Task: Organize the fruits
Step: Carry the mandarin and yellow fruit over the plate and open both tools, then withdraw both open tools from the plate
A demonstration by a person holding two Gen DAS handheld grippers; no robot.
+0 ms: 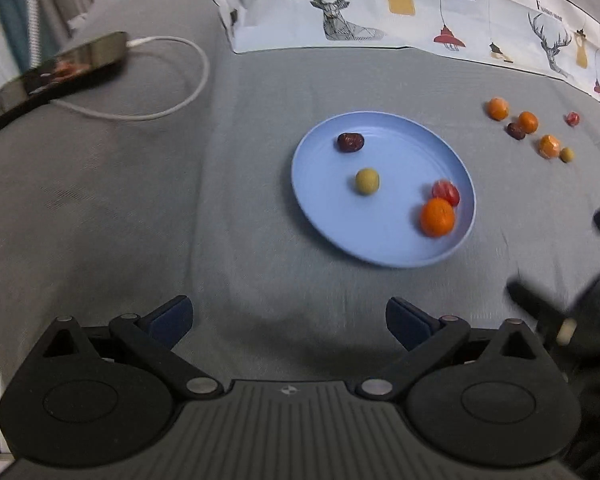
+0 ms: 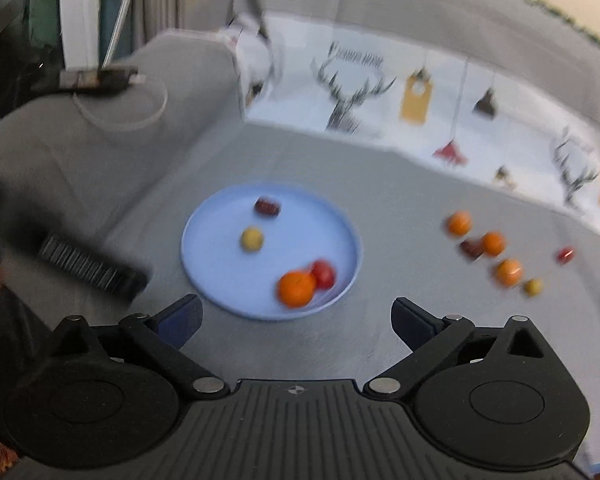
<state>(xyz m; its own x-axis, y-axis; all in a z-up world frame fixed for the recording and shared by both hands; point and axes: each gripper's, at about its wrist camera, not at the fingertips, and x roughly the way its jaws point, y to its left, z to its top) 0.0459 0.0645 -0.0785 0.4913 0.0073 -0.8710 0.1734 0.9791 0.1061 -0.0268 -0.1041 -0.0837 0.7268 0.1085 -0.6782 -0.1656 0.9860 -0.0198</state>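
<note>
Four fruits already lie on my blue plate (image 1: 380,240): a dark date (image 1: 350,142), a green one (image 1: 367,181), a red tomato (image 1: 446,192) and an orange (image 1: 437,217). Six more fruits (image 1: 532,128) wait on the grey sofa cover, right of the plate. My left hand-held gripper (image 1: 288,316) and right hand-held gripper (image 2: 296,316) are both released, holding nothing. The right view is blurred; small fruits are hard to identify.

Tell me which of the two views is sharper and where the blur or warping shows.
Left wrist view: sharper; the blue plate and the orange read crisply, blurring only at the right edge. Right wrist view: motion blur smears the loose fruit and the deer-print cloth. Both: fisheye bends the edges.
</note>
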